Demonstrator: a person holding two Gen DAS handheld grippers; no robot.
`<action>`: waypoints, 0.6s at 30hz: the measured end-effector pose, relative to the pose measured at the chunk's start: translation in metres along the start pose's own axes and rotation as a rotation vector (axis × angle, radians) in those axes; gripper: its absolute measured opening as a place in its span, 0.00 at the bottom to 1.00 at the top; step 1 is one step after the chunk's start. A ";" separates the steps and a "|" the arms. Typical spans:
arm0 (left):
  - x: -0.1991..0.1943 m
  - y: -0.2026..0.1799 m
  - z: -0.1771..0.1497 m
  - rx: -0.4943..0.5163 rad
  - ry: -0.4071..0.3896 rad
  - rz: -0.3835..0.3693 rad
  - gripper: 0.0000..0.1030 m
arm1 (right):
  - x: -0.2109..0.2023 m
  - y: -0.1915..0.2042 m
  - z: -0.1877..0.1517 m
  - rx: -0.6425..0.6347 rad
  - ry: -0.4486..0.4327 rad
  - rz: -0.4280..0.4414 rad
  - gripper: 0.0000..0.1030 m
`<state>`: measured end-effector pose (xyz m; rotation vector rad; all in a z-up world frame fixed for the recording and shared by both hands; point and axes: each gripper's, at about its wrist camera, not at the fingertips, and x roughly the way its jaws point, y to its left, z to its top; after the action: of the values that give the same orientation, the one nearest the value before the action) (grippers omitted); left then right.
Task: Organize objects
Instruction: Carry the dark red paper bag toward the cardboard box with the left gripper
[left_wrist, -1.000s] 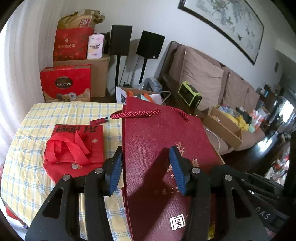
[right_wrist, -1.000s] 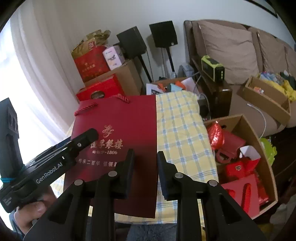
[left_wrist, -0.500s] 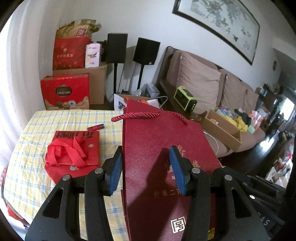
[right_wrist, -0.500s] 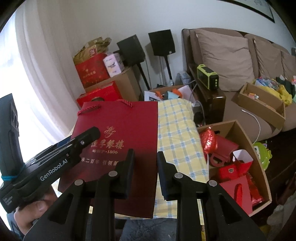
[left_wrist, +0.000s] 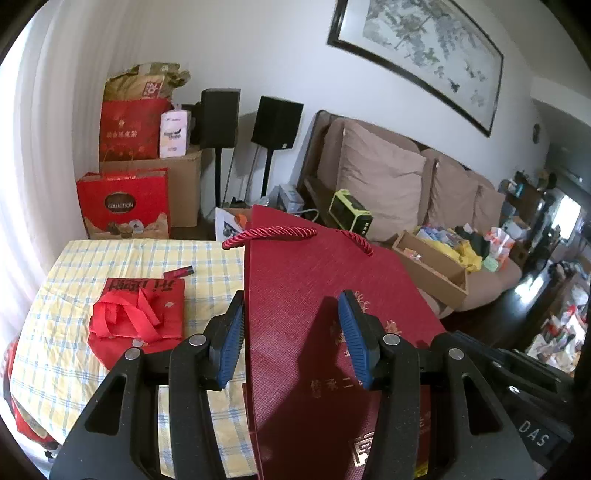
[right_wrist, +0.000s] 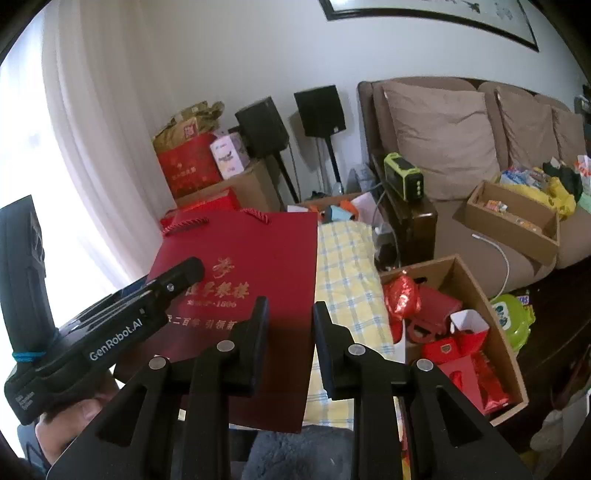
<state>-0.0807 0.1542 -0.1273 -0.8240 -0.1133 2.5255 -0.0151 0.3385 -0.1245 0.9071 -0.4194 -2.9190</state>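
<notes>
dark red bag (left_wrist: 314, 295) between left gripper (left_wrist: 291, 336) fingers, seemingly ungripped.

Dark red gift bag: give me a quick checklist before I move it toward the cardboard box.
1. Left gripper grip on the dark red gift bag: cannot tell; the bag's edge lies between its jaws.
2. Right gripper grip: cannot tell, same reason.
3. Rope handles unsnagged: ok.
4. Cardboard box open on top: ok.
5. Room left in the box: cannot tell; red items fill much of it.
6. Small red bag clear of the load: ok.
</notes>
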 end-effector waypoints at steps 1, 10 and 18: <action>-0.003 -0.003 0.000 0.000 -0.006 -0.004 0.45 | -0.004 -0.001 0.000 0.000 -0.007 -0.004 0.23; -0.011 -0.030 -0.002 0.037 -0.012 -0.014 0.45 | -0.028 -0.017 -0.003 0.031 -0.041 -0.022 0.23; -0.002 -0.058 -0.004 0.062 0.002 -0.040 0.45 | -0.044 -0.044 -0.006 0.068 -0.081 -0.034 0.23</action>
<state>-0.0527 0.2045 -0.1168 -0.7918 -0.0504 2.4778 0.0256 0.3849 -0.1172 0.8136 -0.5166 -2.9974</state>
